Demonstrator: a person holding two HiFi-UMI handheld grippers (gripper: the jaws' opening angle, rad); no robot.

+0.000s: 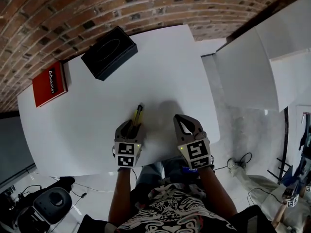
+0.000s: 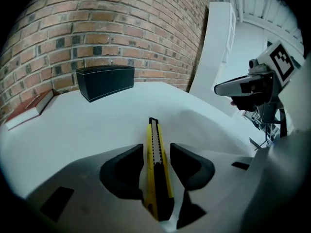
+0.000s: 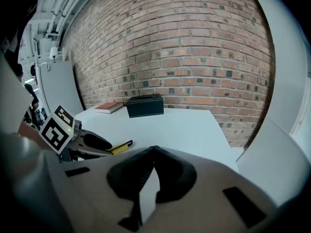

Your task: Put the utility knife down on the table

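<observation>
a: entry one, the task piece?
b: utility knife [image 2: 155, 149], yellow body with black slider. it lies on the white table [image 1: 160, 67] near the front edge, tip pointing away toward the brick wall [image 1: 73, 13]. its rear end sits between the jaws of the left gripper [image 2: 156, 147]

a: left gripper, condition?
b: jaws apart and fairly wide. a thin gap shows on either side of the knife, so they flank it without pressing. it points down and away, low over the table

a: entry two, right gripper?
b: right gripper [image 3: 154, 149], jaws drawn together with tips meeting and nothing between them. it is held just beside the left one, on its right, over the table's front edge and clear of the knife

a: other stock on the table?
b: one black box [image 1: 109, 52], on the far side close to the wall. one red book [image 1: 50, 84], at the far left corner, left of the box and apart from it. both well apart from the knife

a: anything else on record?
b: the person's forearms and a patterned shirt, at the bottom of the head view
</observation>
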